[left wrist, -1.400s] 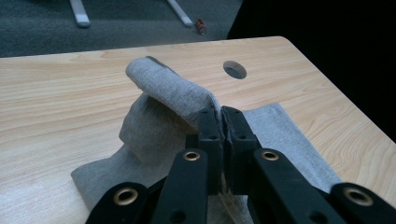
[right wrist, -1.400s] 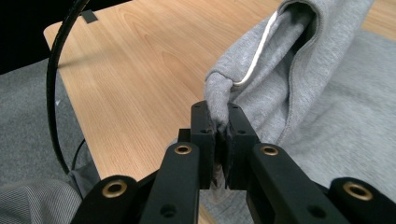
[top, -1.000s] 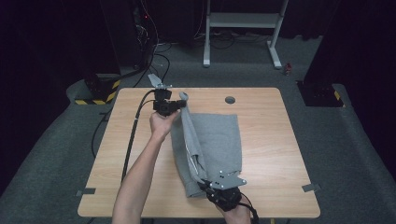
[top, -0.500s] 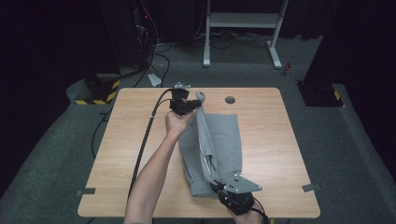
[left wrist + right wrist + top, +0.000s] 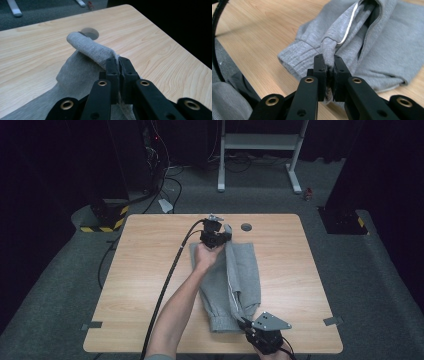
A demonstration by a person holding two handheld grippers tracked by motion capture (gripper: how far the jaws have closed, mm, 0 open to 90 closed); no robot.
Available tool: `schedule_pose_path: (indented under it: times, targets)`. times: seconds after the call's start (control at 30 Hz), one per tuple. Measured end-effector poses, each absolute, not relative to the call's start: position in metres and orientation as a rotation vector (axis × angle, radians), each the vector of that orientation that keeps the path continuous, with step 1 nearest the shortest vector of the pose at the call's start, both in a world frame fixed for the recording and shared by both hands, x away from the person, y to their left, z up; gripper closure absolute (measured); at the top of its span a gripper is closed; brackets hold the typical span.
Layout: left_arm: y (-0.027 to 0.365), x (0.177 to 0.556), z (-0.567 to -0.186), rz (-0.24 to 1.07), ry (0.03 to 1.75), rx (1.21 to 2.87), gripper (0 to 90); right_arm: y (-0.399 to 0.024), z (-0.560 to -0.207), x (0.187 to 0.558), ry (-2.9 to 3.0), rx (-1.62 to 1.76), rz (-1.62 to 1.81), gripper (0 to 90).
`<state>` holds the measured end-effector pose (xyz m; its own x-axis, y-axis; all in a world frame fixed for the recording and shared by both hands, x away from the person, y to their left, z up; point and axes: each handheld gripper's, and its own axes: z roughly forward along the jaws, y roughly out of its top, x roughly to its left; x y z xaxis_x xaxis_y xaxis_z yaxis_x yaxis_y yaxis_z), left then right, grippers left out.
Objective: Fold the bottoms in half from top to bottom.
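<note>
Grey sweatpants lie folded lengthwise on the wooden table, with a white stripe along the raised fold. My left gripper is shut on the far end of the cloth, near the table's back edge. In the left gripper view the grey cloth curls over the tips of my left gripper. My right gripper is shut on the near end of the sweatpants, by the ribbed cuff. In the right gripper view the pinched fold rises from my right gripper.
A round cable hole sits in the table just beyond the left gripper. A black cable runs along the person's left forearm. A white metal stand and black-and-yellow equipment are on the floor behind the table.
Both grippers have carried the raised fold of the sweatpants to the right, so the folded cloth now lies further across the lower layer. Both stay shut on the cloth.
</note>
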<state>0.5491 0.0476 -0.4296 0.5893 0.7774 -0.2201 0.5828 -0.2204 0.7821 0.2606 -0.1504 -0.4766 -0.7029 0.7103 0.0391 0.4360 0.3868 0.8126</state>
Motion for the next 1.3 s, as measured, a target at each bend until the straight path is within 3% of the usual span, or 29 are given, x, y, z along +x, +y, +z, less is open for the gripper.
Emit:
schedule_pose_path:
  times: [0.93, 1.13, 1.3]
  targets:
    - [0.007, 0.557, -0.485, 0.257, 1.085, 1.989, 84.2, -0.172, -0.493, 0.263, 2.37, 1.103, 1.097, 81.4]
    - [0.009, 0.555, -0.487, 0.259, 1.079, 1.992, 76.1, -0.174, -0.494, 0.264, 2.384, 1.121, 1.103, 78.1]
    - [0.012, 0.551, -0.483, 0.256, 1.08, 1.994, 63.0, -0.176, -0.494, 0.267, 2.388, 1.135, 1.103, 64.0]
